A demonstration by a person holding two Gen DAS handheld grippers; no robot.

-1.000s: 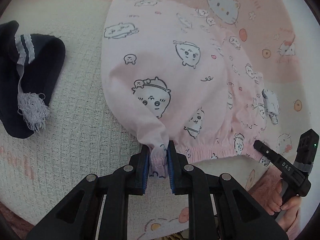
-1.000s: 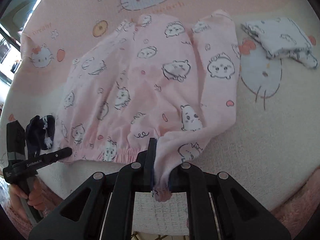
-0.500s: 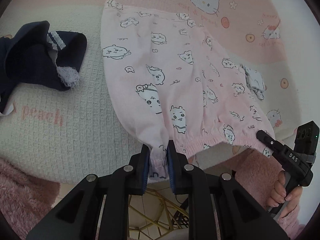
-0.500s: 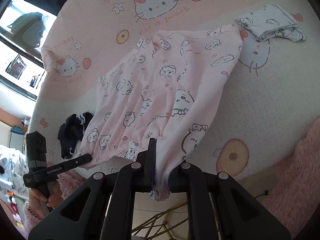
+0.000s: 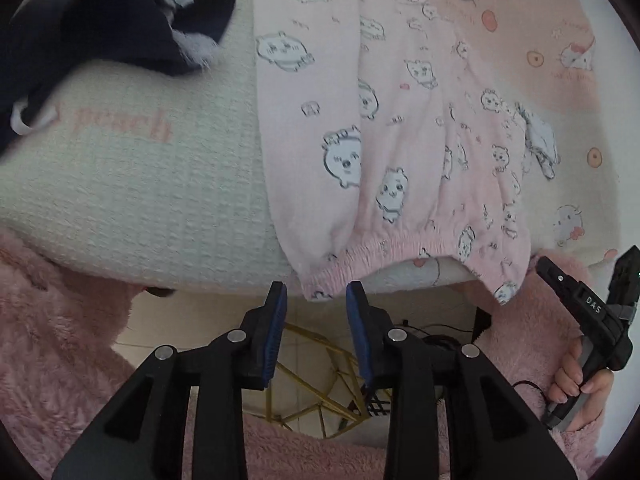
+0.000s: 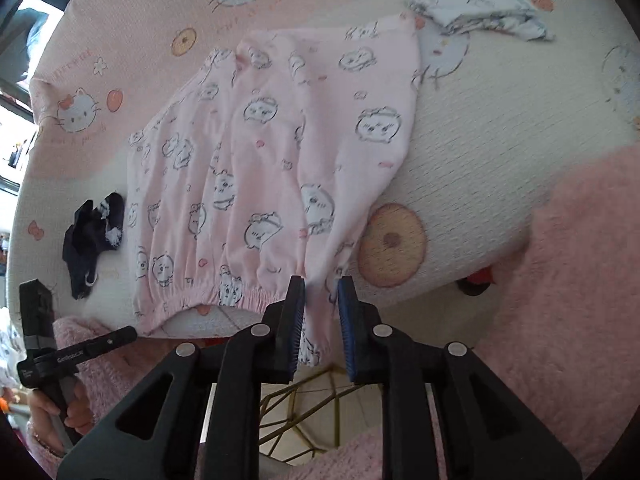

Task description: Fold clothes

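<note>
We hold both claws spread, the left claw [image 5: 316, 294] just below the pink pyjama top [image 5: 400, 140] at frame centre, the right claw [image 6: 320, 290] flanking its dangling cuff [image 6: 318, 336] without pinching.

Pink cartoon-print pyjama top [image 5: 400, 128], spread flat on the bed, elastic hem overhanging the near edge

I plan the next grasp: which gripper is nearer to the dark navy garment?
Left. The left gripper sits at the edge nearer the navy garment; the right gripper is farther, across the pink garment.
</note>
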